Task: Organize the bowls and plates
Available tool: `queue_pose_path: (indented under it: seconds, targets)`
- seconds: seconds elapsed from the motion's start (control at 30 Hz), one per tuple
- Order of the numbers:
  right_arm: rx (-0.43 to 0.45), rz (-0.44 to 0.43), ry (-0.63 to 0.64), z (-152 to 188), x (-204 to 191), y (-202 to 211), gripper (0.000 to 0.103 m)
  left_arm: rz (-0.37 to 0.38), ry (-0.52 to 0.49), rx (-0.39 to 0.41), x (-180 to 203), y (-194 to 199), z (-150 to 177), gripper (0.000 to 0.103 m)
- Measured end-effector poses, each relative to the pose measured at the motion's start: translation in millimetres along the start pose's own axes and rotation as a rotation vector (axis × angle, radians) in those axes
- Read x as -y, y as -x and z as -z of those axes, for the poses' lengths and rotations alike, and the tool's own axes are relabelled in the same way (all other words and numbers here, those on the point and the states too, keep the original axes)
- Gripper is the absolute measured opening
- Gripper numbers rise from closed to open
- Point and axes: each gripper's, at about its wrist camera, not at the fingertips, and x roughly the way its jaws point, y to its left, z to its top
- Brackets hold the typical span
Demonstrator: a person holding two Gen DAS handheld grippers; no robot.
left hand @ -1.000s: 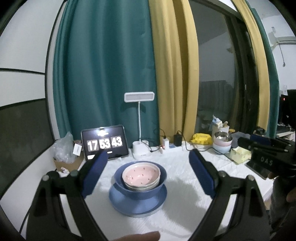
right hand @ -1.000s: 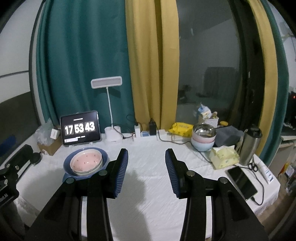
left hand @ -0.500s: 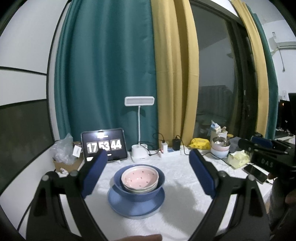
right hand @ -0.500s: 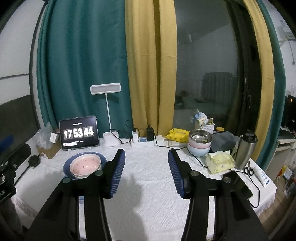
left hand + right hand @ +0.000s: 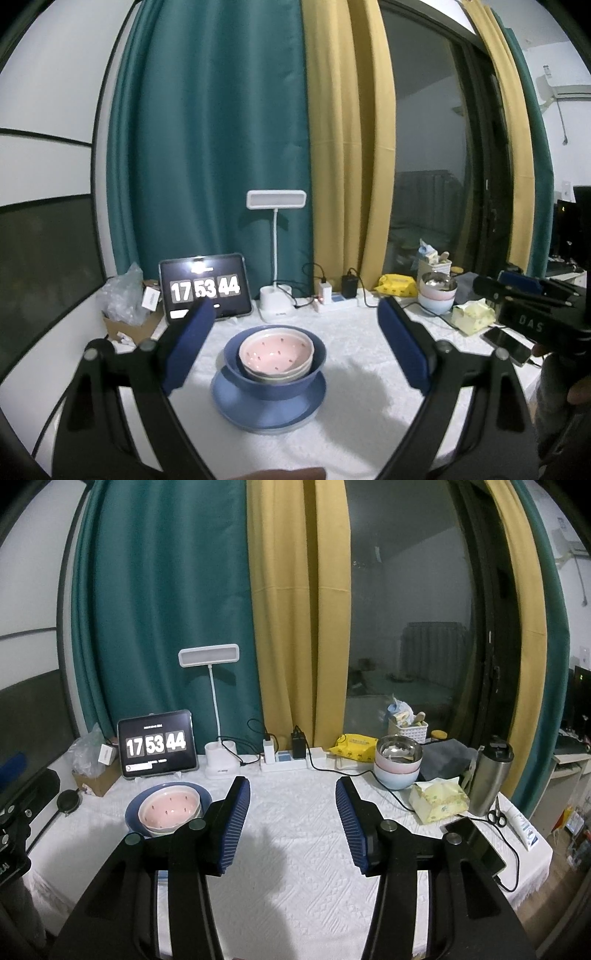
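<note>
Nearby, tablet clock (image 5: 205, 290), lamp (image 5: 276, 254), power strip (image 5: 291, 762), tissue pack (image 5: 439, 799)

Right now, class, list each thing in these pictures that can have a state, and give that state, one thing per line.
Left gripper: open, empty.
Right gripper: open, empty; its fingers have just been opening.
Pink bowl: nested in the blue bowl.
Blue plate: under the blue bowl.
Tablet: on, showing a clock.
Desk lamp: off.
</note>
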Motion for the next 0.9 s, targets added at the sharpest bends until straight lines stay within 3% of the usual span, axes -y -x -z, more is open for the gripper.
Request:
queue_pose_path:
  seconds: [0.9]
  targets:
    - [-0.001, 0.000, 0.000, 0.1, 0.0, -0.3, 0.051, 0.001, 0.004, -0.002, 4.8, 1.2, 0.5, 0.091]
